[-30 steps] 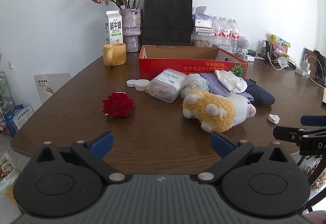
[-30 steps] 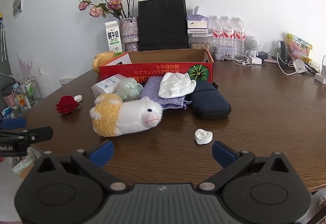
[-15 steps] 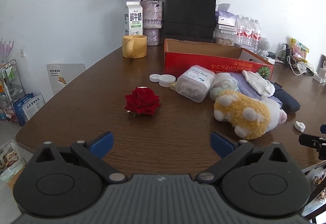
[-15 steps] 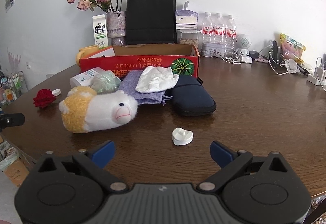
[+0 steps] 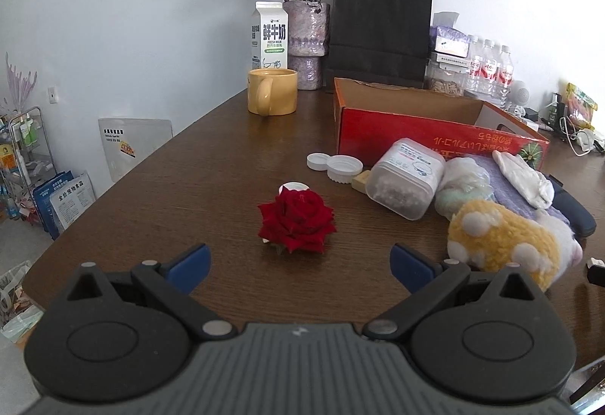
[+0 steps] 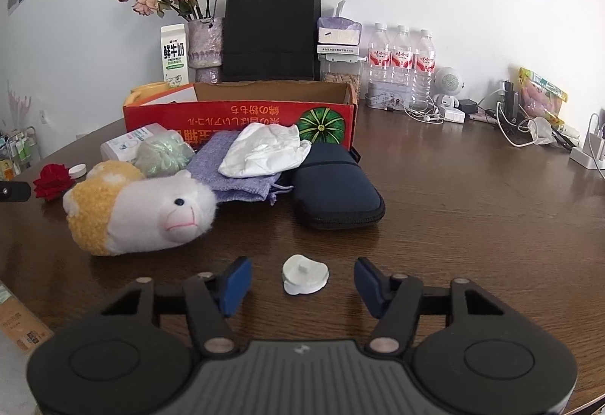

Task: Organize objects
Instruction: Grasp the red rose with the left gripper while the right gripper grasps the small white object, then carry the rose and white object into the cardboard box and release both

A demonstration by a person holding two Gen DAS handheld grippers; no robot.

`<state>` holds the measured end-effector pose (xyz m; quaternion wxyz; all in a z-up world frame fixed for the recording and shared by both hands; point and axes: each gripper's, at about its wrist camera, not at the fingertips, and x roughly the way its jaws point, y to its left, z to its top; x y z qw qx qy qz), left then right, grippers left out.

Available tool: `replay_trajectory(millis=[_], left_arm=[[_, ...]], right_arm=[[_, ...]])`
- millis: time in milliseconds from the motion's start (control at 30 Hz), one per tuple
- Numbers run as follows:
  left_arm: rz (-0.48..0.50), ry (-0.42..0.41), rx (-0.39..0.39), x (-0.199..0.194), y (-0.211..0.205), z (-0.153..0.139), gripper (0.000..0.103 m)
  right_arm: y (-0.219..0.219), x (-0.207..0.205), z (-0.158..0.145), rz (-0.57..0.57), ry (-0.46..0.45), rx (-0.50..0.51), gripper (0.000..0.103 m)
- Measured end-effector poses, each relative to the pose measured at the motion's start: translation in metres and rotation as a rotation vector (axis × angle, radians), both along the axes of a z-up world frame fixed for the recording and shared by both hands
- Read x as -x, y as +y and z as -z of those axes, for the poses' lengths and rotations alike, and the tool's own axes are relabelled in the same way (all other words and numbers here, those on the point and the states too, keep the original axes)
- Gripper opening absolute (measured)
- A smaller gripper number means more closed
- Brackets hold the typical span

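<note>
So the right gripper (image 6: 302, 281) sits low over the dark brown wooden table (image 6: 472, 211) with its blue-padded jaws about halfway in; they've just been closing, and the small white plastic knob-shaped piece (image 6: 305, 274) lies between them, but neither pad touches it. At 11 o'clock from that piece lies the yellow-and-white plush sheep toy (image 6: 140, 211) on its side, and at 12 o'clock is the navy zippered fabric pouch (image 6: 334, 186), with a lavender knit cloth (image 6: 230, 169) and a crumpled white glove (image 6: 264, 150) just beside it. The open red cardboard box (image 6: 242, 116) stands behind all that. The left gripper (image 5: 298, 262) has its jaws spread wide with nothing in them, and the red fabric rose (image 5: 297, 220) lies on the table at 12 o'clock, just past the tips. A clear plastic tub (image 5: 404, 178) lies tipped over at 2 o'clock from the rose, against the box.
</note>
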<state>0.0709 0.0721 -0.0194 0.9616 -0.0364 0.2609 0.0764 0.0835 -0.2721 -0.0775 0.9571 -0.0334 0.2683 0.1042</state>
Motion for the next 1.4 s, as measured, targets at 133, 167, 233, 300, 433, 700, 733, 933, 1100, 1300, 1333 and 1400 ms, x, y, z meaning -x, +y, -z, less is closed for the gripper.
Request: replay_trajectory(millis=[133, 167, 233, 300, 433, 700, 733, 933, 1100, 1300, 1333, 1400], left_arm=[[-0.008, -0.001, 0.000, -0.009, 0.002, 0.002, 0.103], [-0.009, -0.001, -0.002, -0.011, 0.002, 0.002, 0.103], [-0.012, 0.002, -0.008, -0.015, 0.002, 0.003, 0.102], [-0.007, 0.010, -0.011, -0.020, 0.003, 0.004, 0.093], [-0.009, 0.024, -0.007, -0.031, 0.005, 0.006, 0.084], [-0.023, 0.037, -0.033, -0.058, 0.007, 0.010, 0.073], [-0.023, 0.047, -0.029, -0.062, 0.008, 0.011, 0.065], [-0.025, 0.061, -0.017, -0.067, 0.008, 0.015, 0.049], [-0.026, 0.035, -0.015, -0.062, 0.006, 0.008, 0.049], [-0.011, -0.028, -0.011, -0.058, -0.001, -0.010, 0.049], [-0.005, -0.041, -0.011, -0.058, -0.003, -0.014, 0.049], [0.010, -0.069, -0.010, -0.060, -0.007, -0.022, 0.049]], right_arm=[[-0.003, -0.002, 0.003, -0.015, -0.010, -0.018, 0.028], [-0.003, -0.002, 0.003, -0.016, -0.015, -0.017, 0.026], [-0.003, -0.003, 0.003, -0.023, -0.017, -0.016, 0.026], [-0.003, -0.005, 0.003, -0.032, -0.015, -0.018, 0.026], [-0.004, -0.008, 0.001, -0.031, -0.018, -0.026, 0.026], [-0.008, -0.015, -0.008, -0.027, -0.046, -0.039, 0.026], [-0.008, -0.016, -0.009, -0.026, -0.048, -0.041, 0.026], [-0.012, -0.021, -0.013, -0.017, -0.063, -0.050, 0.026], [-0.014, -0.024, -0.019, -0.022, -0.089, -0.053, 0.026], [-0.014, -0.030, -0.028, -0.027, -0.123, -0.051, 0.026], [-0.013, -0.031, -0.030, -0.029, -0.130, -0.051, 0.026], [-0.012, -0.034, -0.035, -0.035, -0.146, -0.050, 0.026]])
